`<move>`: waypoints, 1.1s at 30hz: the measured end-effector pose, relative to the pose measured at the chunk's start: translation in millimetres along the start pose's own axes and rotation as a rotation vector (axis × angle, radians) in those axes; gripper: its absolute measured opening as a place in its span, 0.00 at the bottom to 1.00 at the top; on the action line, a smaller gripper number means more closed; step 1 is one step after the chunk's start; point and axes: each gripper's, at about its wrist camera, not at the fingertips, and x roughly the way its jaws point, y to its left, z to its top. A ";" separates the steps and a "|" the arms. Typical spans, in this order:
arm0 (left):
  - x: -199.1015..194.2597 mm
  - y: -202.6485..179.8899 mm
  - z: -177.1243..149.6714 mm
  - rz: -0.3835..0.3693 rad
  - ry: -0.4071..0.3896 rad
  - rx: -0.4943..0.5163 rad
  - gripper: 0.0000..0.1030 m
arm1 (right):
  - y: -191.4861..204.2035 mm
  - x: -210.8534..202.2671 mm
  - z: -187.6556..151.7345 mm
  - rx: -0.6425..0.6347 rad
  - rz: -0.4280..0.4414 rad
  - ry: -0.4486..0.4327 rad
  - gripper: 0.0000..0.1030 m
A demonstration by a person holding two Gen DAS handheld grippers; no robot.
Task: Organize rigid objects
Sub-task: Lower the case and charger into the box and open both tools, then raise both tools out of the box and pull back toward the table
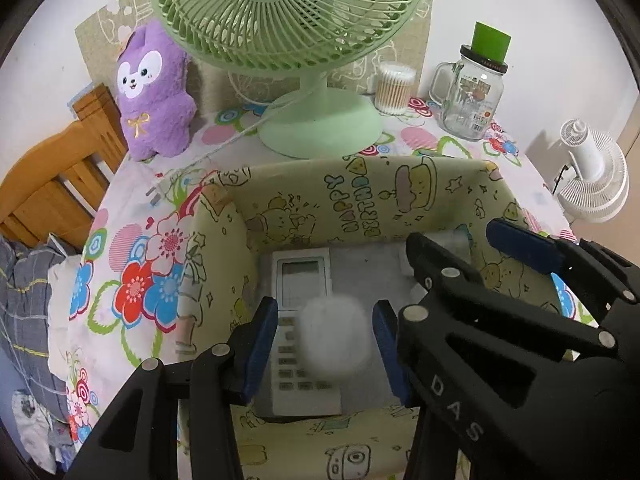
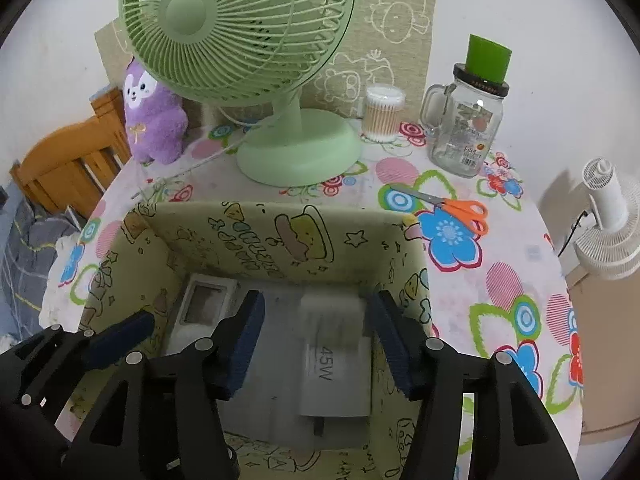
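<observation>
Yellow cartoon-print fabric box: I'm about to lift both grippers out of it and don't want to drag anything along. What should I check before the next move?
1. Right gripper jaws open, nothing clamped: ok.
2. White 45W charger block resting on the floor of the yellow cartoon-print fabric box: ok.
3. White remote control lying flat in the box: ok.
4. Left gripper free of the blurred white round object between its jaws: cannot tell.
5. Orange-handled scissors put away: not ok, they lie on the flowered tablecloth beside the box.
</observation>
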 end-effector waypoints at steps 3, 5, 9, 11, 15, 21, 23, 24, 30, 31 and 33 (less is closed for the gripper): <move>-2.3 -0.4 1.0 -0.021 0.002 -0.002 0.63 | 0.5 -3.1 1.0 -0.001 0.000 0.014 0.59; -7.7 -2.2 1.0 -0.026 -0.011 0.005 0.66 | -0.2 -7.9 0.6 0.008 0.001 0.010 0.60; -13.2 -6.1 1.6 -0.041 -0.026 0.018 0.72 | -3.4 -16.9 -1.0 0.026 -0.004 -0.003 0.68; -16.3 -7.3 1.7 -0.054 -0.032 0.014 0.77 | -5.7 -20.4 -1.8 0.042 0.007 -0.001 0.68; -21.9 -7.4 0.2 -0.057 -0.043 0.018 0.85 | -5.3 -26.9 -3.2 0.055 0.008 0.001 0.69; -33.9 -7.4 -3.3 -0.034 -0.059 0.024 0.93 | -3.5 -41.0 -6.8 0.065 -0.017 -0.016 0.82; -41.6 -7.2 -4.7 -0.031 -0.071 0.023 0.94 | -3.3 -50.3 -8.3 0.070 -0.014 -0.035 0.83; -44.5 -7.4 -5.3 -0.028 -0.075 0.024 0.94 | -3.4 -52.3 -8.2 0.072 -0.013 -0.035 0.83; -61.1 -8.3 -10.8 -0.008 -0.090 0.035 0.95 | -1.9 -69.7 -13.5 0.083 -0.007 -0.044 0.84; -64.1 -8.5 -12.5 -0.006 -0.092 0.034 0.95 | -1.4 -72.8 -14.8 0.081 -0.005 -0.046 0.84; -71.5 -9.3 -16.3 0.001 -0.095 0.030 0.95 | 0.3 -79.2 -17.2 0.076 -0.002 -0.049 0.84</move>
